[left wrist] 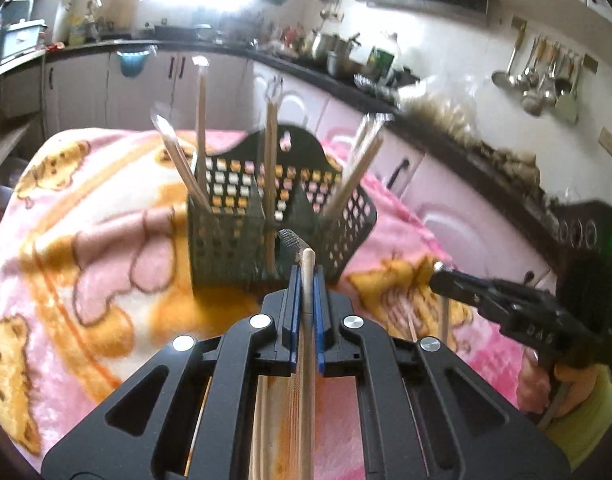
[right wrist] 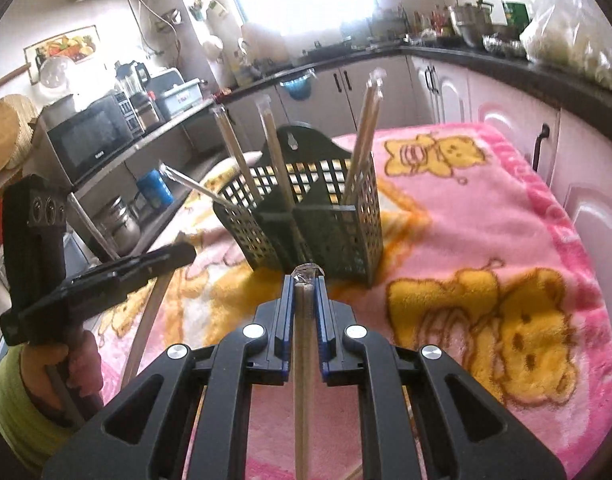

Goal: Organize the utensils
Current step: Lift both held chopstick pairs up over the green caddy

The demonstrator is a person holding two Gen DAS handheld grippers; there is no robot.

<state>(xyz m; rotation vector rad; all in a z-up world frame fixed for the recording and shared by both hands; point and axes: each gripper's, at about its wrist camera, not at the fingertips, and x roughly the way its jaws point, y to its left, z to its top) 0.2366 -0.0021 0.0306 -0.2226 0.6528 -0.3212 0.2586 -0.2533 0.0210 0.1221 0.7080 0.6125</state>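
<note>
A dark green perforated utensil caddy (left wrist: 242, 216) (right wrist: 306, 216) stands on a pink teddy-bear blanket (left wrist: 86, 248) (right wrist: 486, 220). Several wrapped wooden chopstick pairs (left wrist: 202, 120) (right wrist: 366, 136) stand upright in its compartments. My left gripper (left wrist: 306, 276) is shut on a wooden utensil (left wrist: 308, 344) with a ridged metal tip, just in front of the caddy. My right gripper (right wrist: 306, 284) is shut on a wrapped chopstick pair (right wrist: 304, 380), close to the caddy's near wall. The right gripper also shows in the left wrist view (left wrist: 438, 276); the left gripper shows in the right wrist view (right wrist: 186, 254).
Kitchen counters (left wrist: 346, 80) with pots and white cabinets ring the blanket-covered table. Ladles (left wrist: 538, 80) hang on the right wall. A microwave (right wrist: 90, 136) and jars sit on shelves to the left.
</note>
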